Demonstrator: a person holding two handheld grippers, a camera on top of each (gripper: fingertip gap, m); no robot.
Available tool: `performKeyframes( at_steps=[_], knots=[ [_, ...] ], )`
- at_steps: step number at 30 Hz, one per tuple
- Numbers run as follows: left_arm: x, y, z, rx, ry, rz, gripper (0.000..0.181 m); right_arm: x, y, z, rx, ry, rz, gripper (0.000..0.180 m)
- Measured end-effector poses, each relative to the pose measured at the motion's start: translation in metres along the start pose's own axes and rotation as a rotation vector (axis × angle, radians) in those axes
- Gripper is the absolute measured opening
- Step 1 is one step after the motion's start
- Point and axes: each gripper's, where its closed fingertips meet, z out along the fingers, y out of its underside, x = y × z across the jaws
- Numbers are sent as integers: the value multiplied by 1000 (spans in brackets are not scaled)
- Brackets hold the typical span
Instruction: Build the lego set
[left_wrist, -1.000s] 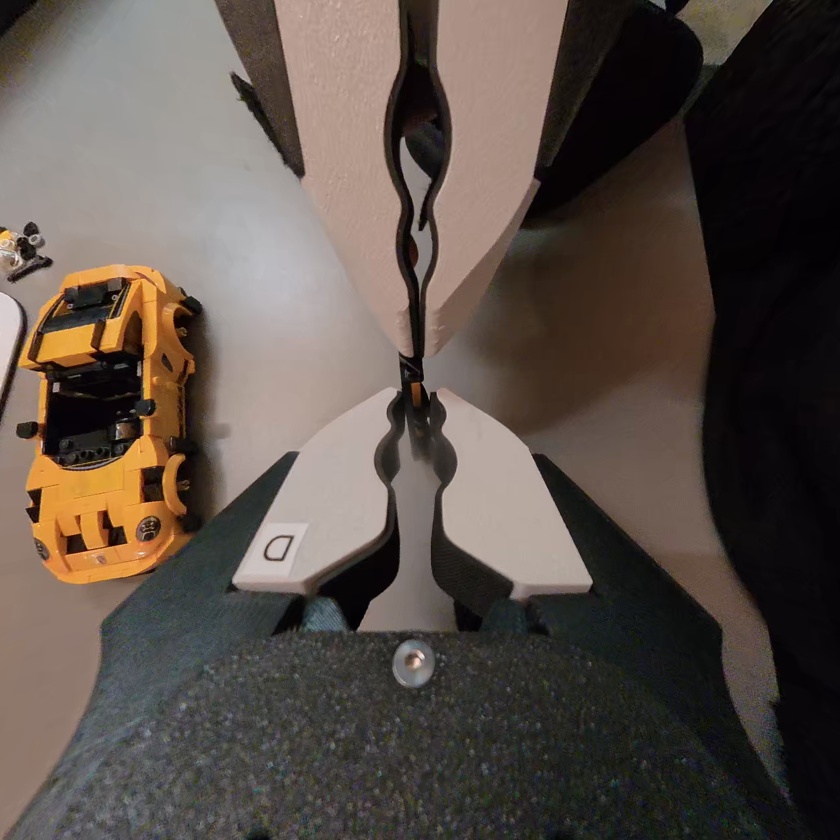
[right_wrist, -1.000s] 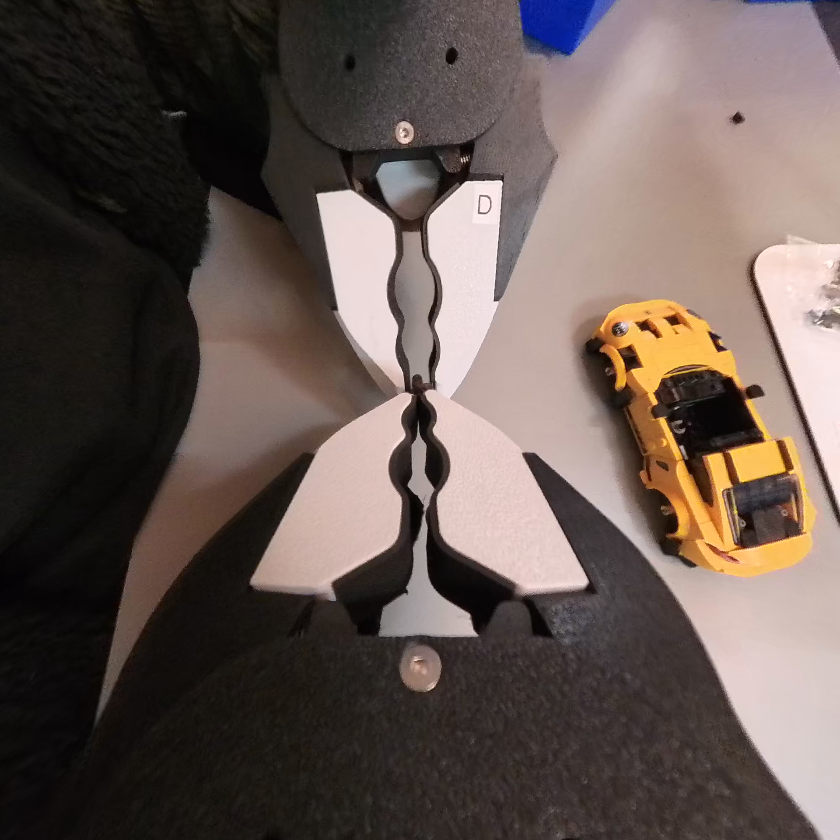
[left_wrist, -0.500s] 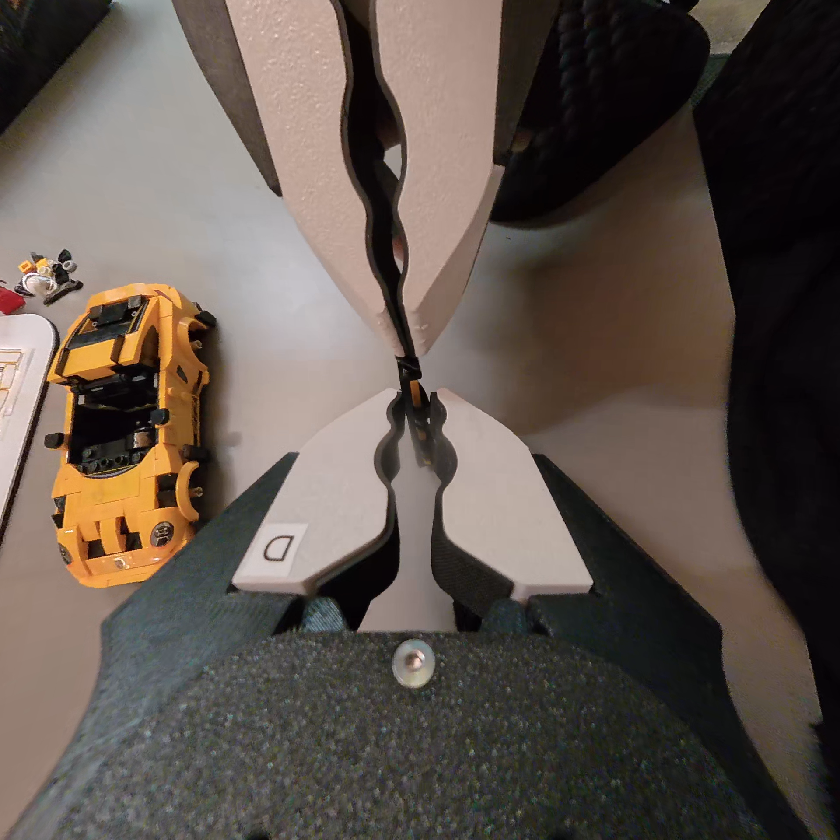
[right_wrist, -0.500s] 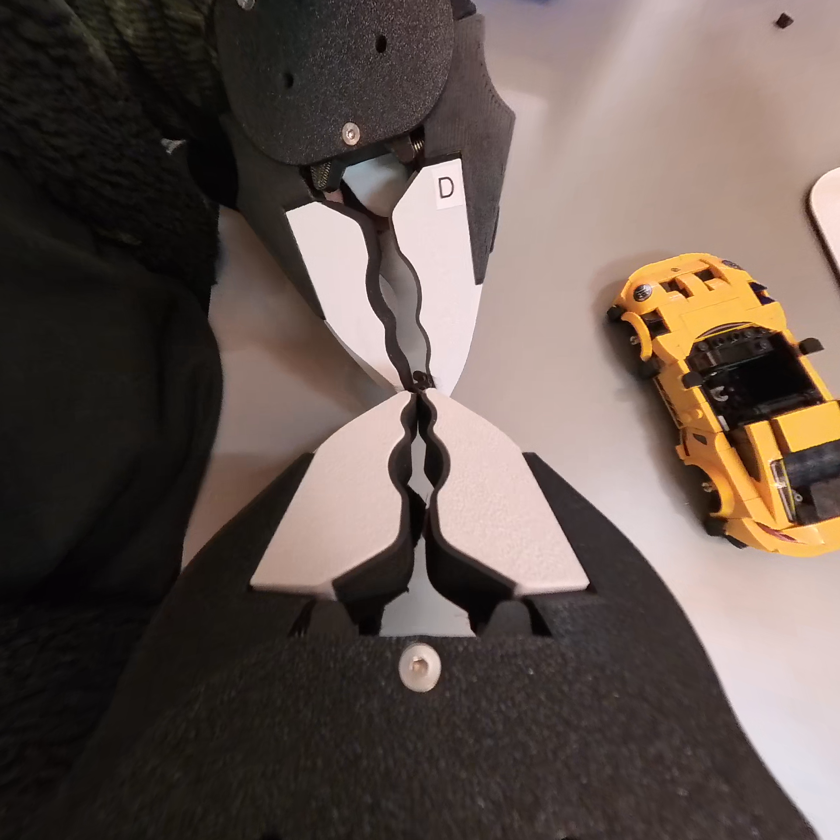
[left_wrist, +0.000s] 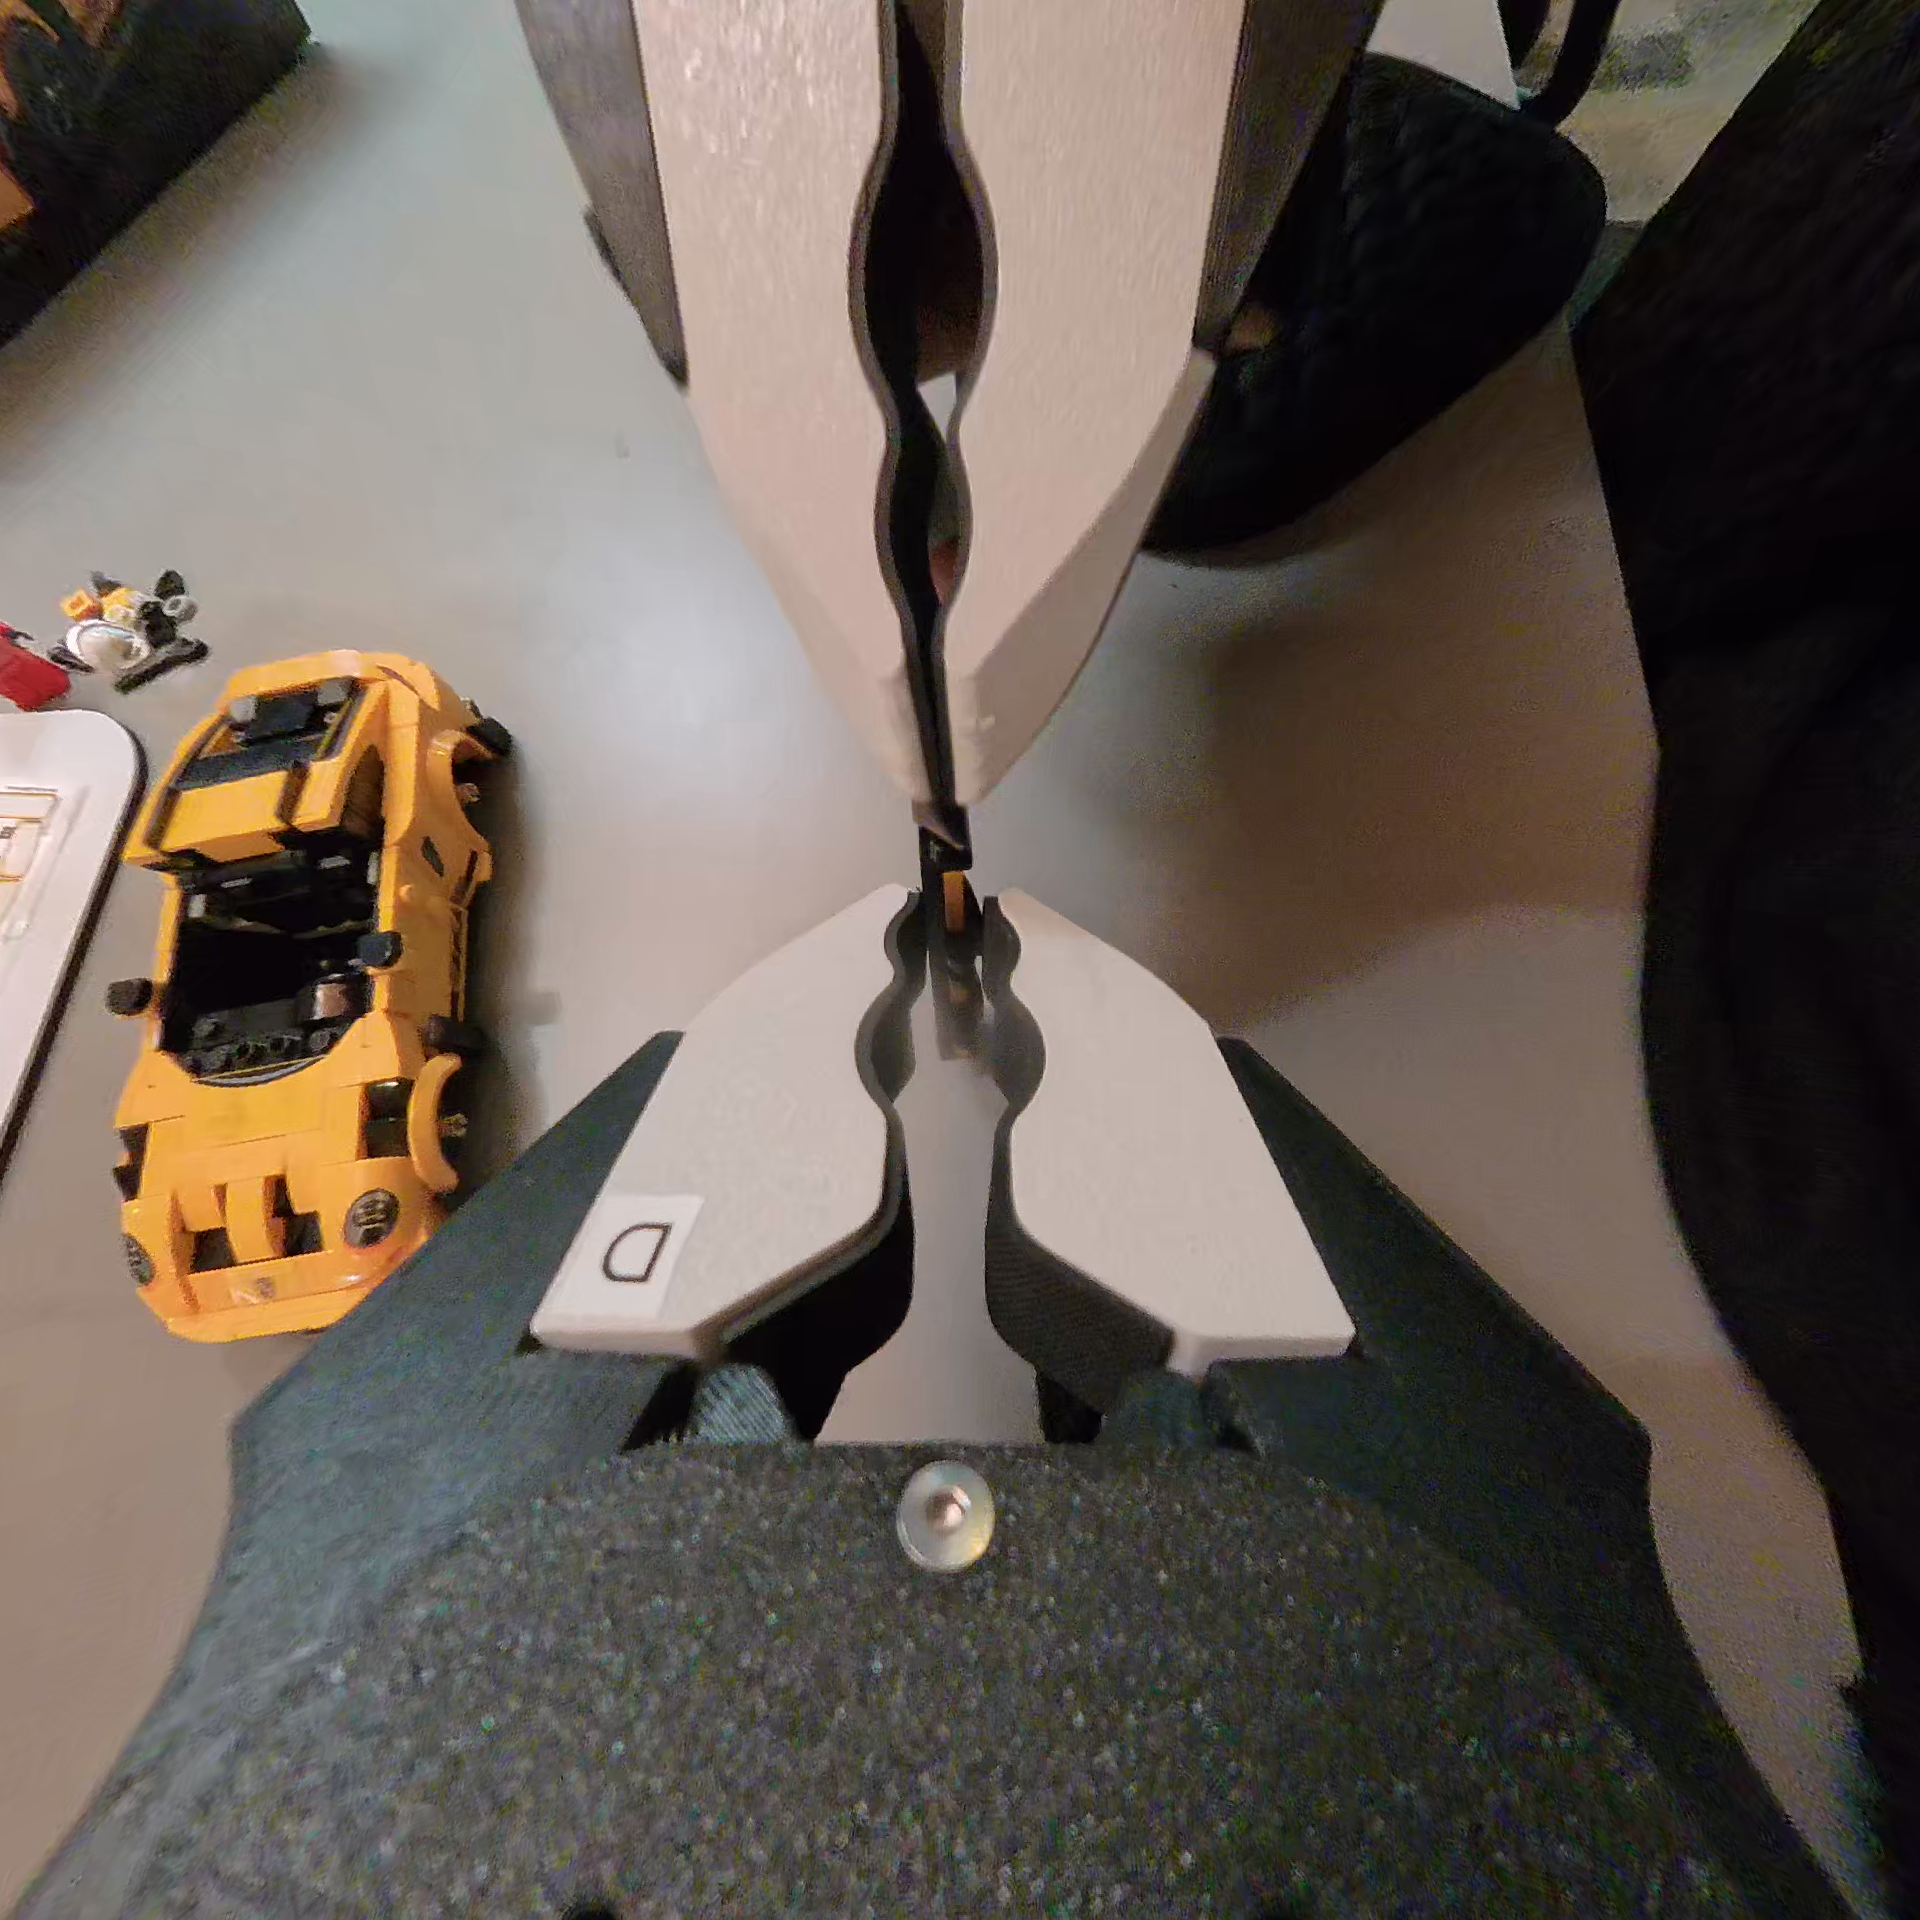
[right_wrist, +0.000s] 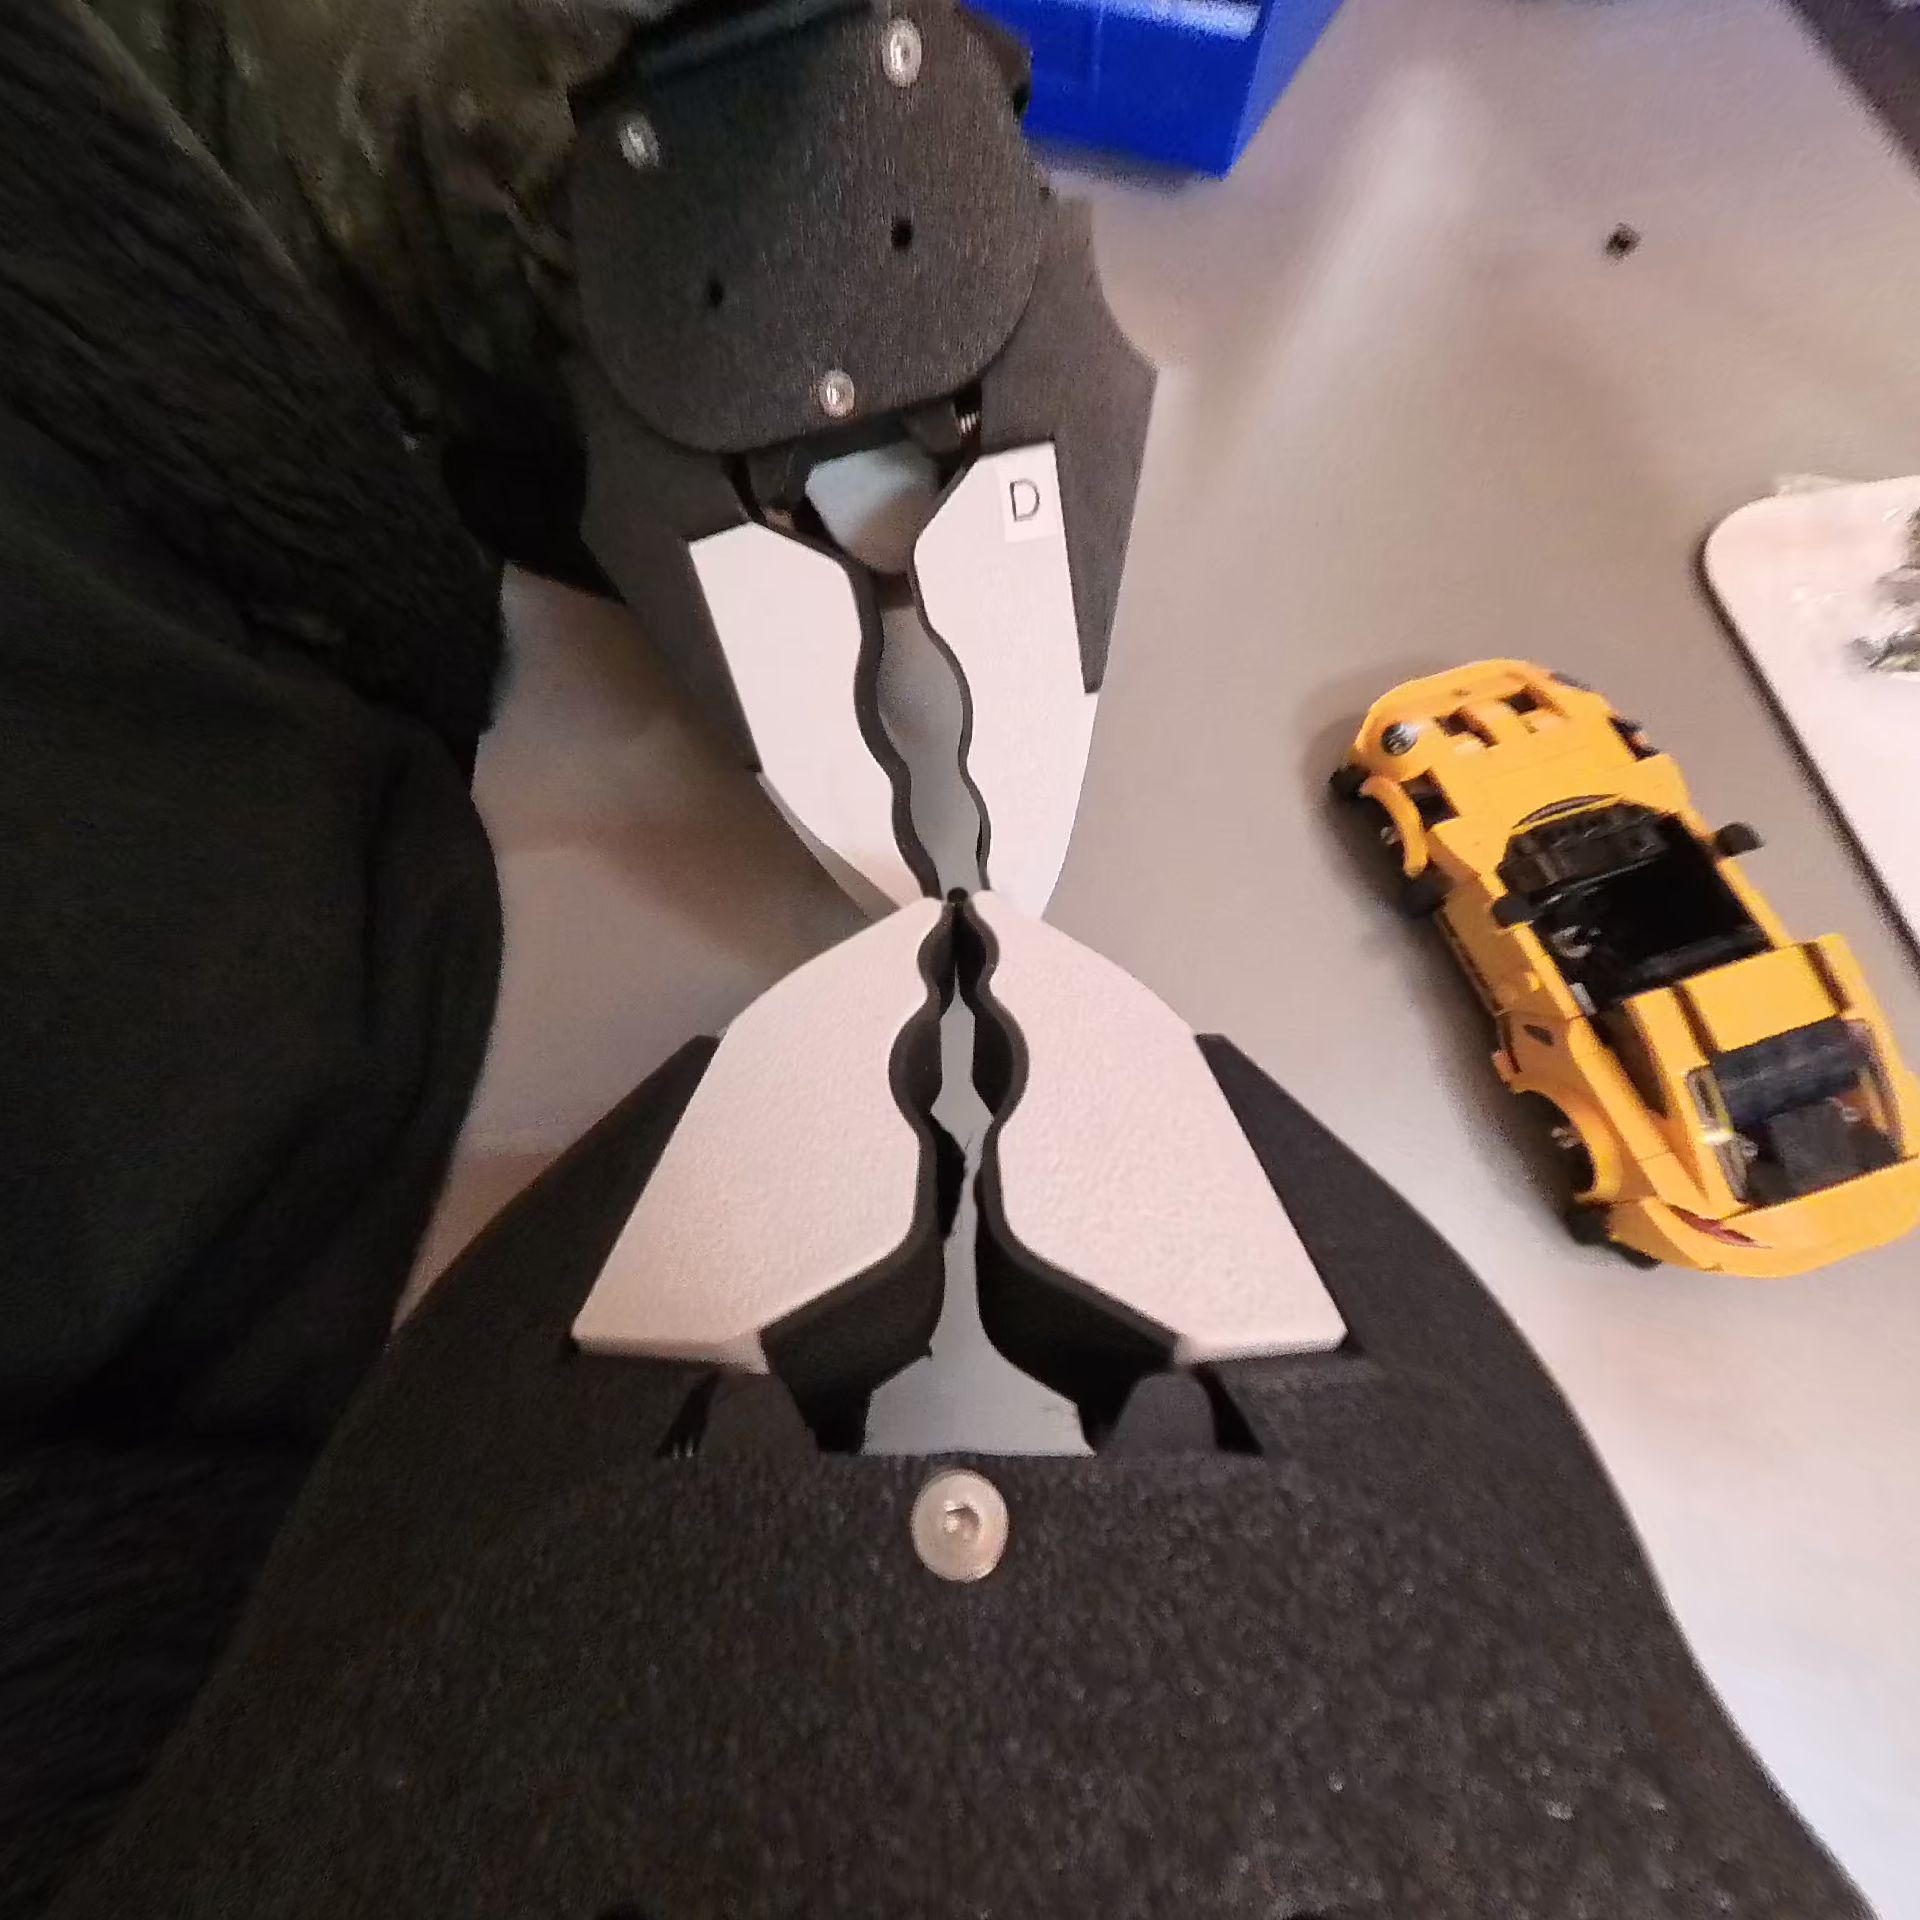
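Our left claw (left_wrist: 951, 909) is clenched on a thin orange-and-black lego piece (left_wrist: 948, 940), long axis toward the right claw (left_wrist: 940, 800), which pinches its far black tip, apparently. The yellow car (left_wrist: 296, 987) lies on the desk (left_wrist: 665, 644), left.

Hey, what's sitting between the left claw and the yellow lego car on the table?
Nothing: in the left wrist view, only bare grey tabletop separates the left claw from the partly built yellow brick car.
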Motion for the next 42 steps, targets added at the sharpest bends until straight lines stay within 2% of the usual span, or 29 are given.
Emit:
performKeyframes(
  at_steps=[3, 4, 5, 9, 12, 16, 21, 25, 27, 33, 38, 42],
  knots=[
    [-4, -3, -4, 21, -26, 0, 10, 10, -5, -14, 5, 67, -59, 1],
    [-5, -4, -4, 25, -41, 10, 10, 9, -6, -15, 0, 70, -81, 11],
    [-7, -4, -5, 27, -61, 30, 10, 9, -6, -16, -12, 81, -104, 12],
    [-8, -7, -5, 39, -98, 70, 10, 5, -5, -13, -40, 126, -173, 10],
    [-8, -9, -7, 52, -112, 84, 10, 5, -1, -10, -38, 118, -150, 11],
    [-11, -13, -8, 66, -157, 126, 10, 6, -2, -9, 25, 50, 32, 13],
    [-14, -20, -12, 110, -207, 152, 10, 4, -9, -14, 200, -73, 318, 19],
    [-16, -11, -7, 84, -193, 126, 10, 8, 3, -11, 200, -25, 348, 17],
    [-21, -7, -8, 78, -194, 104, 10, 7, 13, -11, 148, -17, 316, 14],
    [-27, 0, -8, 71, -175, 54, 10, -38, 67, -14, -200, -78, -19, 14],
    [-21, 1, -5, 85, -128, 14, 10, -68, 102, -36, -374, -102, -112, 13],
    [-19, 2, -3, 87, -104, -2, 10, -93, 119, -45, -451, -104, -103, 13]
  ],
)
